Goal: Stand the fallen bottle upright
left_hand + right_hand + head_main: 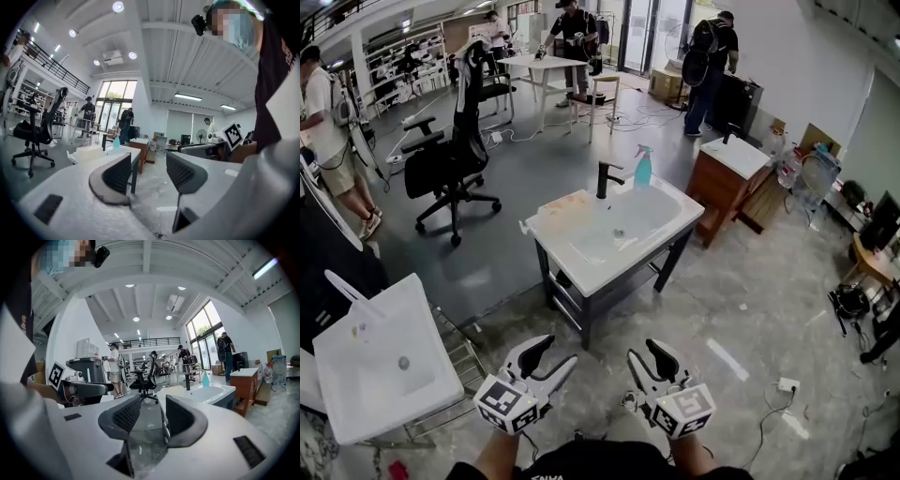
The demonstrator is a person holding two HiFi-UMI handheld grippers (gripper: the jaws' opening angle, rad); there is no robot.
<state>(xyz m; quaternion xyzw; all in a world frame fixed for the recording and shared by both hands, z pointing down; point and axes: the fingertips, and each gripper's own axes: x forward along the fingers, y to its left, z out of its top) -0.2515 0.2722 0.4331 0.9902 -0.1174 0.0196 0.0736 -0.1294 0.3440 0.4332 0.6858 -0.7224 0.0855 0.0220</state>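
Note:
A blue spray bottle (643, 167) stands upright at the back of the white sink top (581, 267), beside a black faucet (603, 180). The sink rests on a black frame a few steps ahead of me. My left gripper (548, 358) and right gripper (647, 361) hang low at the bottom of the head view, well short of the sink. Both are open with nothing between their jaws. In the left gripper view, the left gripper (149, 171) looks toward the bottle (116, 143). The right gripper (152, 416) also faces the bottle (205, 379) and the sink (213, 392).
A second white sink (380, 370) stands at the lower left. A black office chair (450, 159) is at the left and a wooden vanity (727, 178) at the right. Cables and a power strip (787, 384) lie on the floor. Several people stand at the back.

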